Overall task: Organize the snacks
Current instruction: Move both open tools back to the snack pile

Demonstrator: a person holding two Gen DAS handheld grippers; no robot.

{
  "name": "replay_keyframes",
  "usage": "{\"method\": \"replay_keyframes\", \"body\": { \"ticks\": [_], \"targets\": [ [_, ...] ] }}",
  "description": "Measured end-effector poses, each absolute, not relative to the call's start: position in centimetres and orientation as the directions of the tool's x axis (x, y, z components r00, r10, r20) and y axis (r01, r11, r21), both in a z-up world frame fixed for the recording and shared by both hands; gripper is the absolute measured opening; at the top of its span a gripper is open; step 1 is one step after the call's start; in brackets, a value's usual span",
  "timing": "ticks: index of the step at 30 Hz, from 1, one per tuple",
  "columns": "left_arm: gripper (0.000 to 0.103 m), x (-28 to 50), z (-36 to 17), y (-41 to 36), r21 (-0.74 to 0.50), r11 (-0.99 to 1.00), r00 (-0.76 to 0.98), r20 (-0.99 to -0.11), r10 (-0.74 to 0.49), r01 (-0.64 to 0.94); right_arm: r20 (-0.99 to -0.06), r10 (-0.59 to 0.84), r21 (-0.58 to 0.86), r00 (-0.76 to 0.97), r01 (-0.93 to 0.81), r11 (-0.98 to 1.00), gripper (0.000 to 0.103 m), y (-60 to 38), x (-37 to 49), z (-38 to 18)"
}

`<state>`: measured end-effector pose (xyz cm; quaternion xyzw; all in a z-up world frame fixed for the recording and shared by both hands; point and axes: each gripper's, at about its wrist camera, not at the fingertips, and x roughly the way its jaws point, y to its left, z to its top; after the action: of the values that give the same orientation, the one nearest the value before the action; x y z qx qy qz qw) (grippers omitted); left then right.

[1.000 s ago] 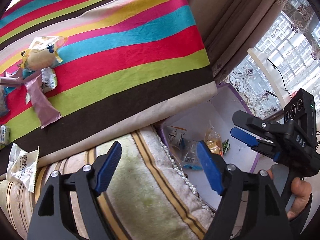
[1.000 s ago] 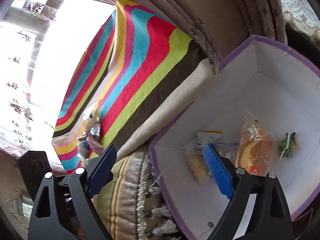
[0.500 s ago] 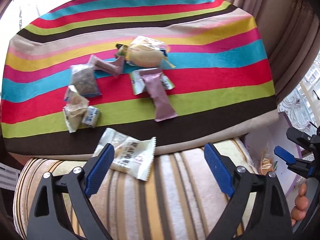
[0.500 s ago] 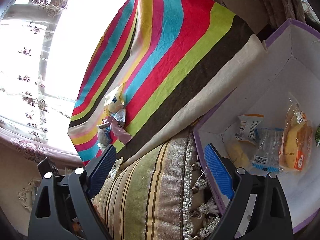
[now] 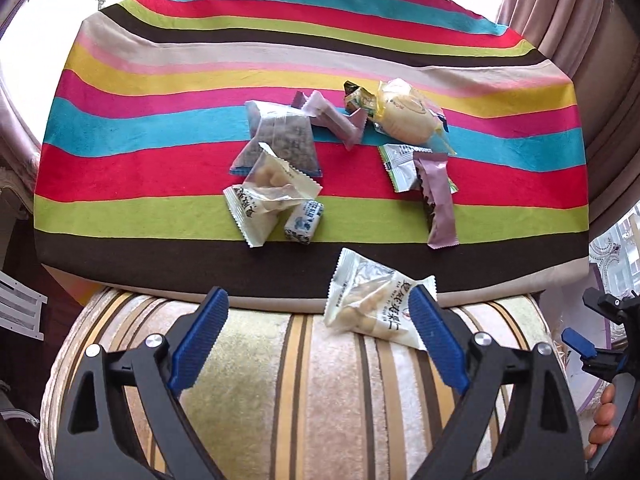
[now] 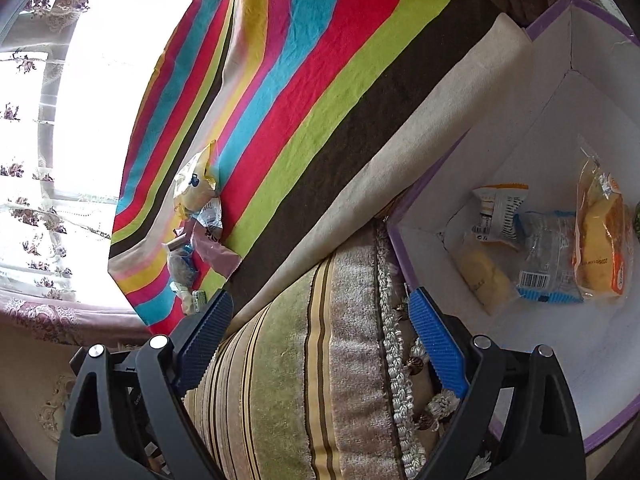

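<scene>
Several wrapped snacks lie on the striped cloth (image 5: 160, 168): a yellow bun packet (image 5: 404, 118), a mauve bar (image 5: 438, 204), a dark grey packet (image 5: 280, 140) and a small blue-white candy (image 5: 304, 222). A white packet of round pieces (image 5: 372, 304) straddles the cloth's near edge, just left of my left gripper's right finger. My left gripper (image 5: 316, 320) is open and empty above the cushion. My right gripper (image 6: 320, 308) is also open and empty, beside a white box with a purple rim (image 6: 560, 100). The box holds an orange bread packet (image 6: 600, 240) and other snacks.
A striped velvet cushion (image 5: 300, 380) with a tasselled fringe (image 6: 396, 320) lies between the cloth and the box. Curtains (image 5: 580, 20) and bright windows ring the cloth. A person's fingers (image 5: 600, 420) hold the right gripper at the left wrist view's right edge.
The left gripper swung left, from over the box to facing the snack pile, and its jaws widened. The right gripper drifted left, so the box sits further right in its view.
</scene>
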<state>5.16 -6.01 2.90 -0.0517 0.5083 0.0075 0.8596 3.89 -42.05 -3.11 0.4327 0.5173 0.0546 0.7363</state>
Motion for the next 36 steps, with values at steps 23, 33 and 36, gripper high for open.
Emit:
{"method": "replay_keyframes", "body": {
  "ticks": [23, 33, 36],
  "targets": [
    [0.091, 5.6, 1.8, -0.1, -0.250, 0.965, 0.483, -0.856, -0.183, -0.076, -0.821, 0.419, 0.552, 0.388, 0.353, 0.755, 0.088, -37.6, 6.9, -3.1],
    [0.091, 6.4, 1.0, 1.1, -0.307, 0.948, 0.473, -0.849, -0.234, -0.082, -0.859, 0.300, 0.425, 0.415, 0.253, 0.869, 0.088, -34.9, 8.5, -1.5],
    [0.091, 6.7, 0.8, 1.3, -0.314, 0.945, 0.473, -0.848, -0.238, -0.087, -0.864, 0.259, 0.368, 0.432, 0.190, 0.910, 0.088, -33.2, 9.0, -0.7]
  ]
}}
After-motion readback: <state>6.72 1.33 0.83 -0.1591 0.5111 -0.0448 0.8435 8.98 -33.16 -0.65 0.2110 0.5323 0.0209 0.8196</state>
